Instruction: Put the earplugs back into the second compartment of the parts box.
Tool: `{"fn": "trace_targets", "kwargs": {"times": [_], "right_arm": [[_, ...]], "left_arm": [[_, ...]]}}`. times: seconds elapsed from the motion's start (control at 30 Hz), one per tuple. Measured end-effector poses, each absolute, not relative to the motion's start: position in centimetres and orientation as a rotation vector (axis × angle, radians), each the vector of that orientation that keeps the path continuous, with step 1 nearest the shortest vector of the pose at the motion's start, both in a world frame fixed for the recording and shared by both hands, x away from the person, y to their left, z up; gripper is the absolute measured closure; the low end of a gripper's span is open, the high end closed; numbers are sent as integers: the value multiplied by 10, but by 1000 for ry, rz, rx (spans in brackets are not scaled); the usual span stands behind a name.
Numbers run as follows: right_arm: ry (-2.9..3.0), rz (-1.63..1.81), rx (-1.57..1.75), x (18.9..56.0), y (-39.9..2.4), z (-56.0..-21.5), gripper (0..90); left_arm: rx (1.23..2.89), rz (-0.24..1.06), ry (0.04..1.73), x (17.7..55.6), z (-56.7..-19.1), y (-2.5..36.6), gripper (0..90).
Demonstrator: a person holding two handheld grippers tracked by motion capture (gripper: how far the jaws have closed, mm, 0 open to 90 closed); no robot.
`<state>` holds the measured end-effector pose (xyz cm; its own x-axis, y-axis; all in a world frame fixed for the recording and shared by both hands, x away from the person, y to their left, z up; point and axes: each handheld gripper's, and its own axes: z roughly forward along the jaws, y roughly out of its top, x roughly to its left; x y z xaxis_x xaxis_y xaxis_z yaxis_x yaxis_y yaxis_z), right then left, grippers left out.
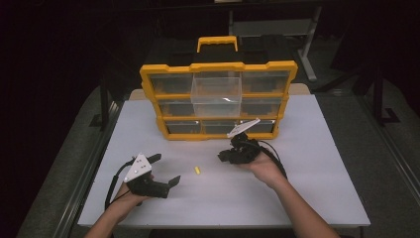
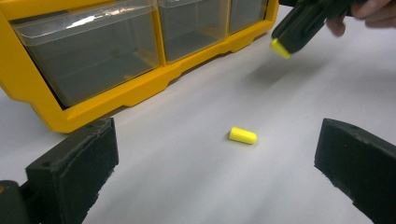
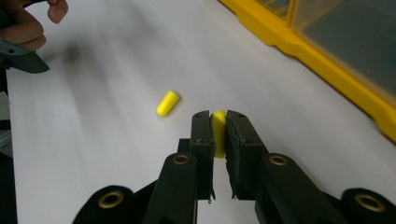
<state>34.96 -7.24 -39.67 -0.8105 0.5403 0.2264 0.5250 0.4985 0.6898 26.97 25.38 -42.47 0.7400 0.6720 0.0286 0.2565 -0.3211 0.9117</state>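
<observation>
A small yellow foam earplug (image 1: 197, 170) (image 2: 243, 135) (image 3: 167, 103) lies on the white table between my two grippers. My left gripper (image 1: 167, 169) (image 2: 217, 158) rests on the table left of it, open wide, nothing between its pads. My right gripper (image 1: 225, 156) (image 3: 218, 122) hovers a little above the table to the plug's right, shut on a second yellow earplug (image 3: 218, 135) (image 2: 279, 48) that pokes out at the jaw tips. Behind stands a yellow organizer case (image 1: 218, 67) (image 2: 140, 88) (image 3: 327, 60) with clear drawers.
One clear drawer (image 1: 216, 91) in the case's upper middle is pulled out toward me. The white table (image 1: 307, 188) ends close in front of my forearms; dark floor and a metal frame lie around it.
</observation>
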Motion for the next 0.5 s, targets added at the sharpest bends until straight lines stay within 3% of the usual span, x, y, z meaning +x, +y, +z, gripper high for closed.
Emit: {"fn": "trace_targets", "kwargs": {"times": [0.5], "right_arm": [[2684, 1219, 931, 348, -101, -362, 800]], "left_arm": [[1896, 491, 720, 270, -425, 253, 0]]}}
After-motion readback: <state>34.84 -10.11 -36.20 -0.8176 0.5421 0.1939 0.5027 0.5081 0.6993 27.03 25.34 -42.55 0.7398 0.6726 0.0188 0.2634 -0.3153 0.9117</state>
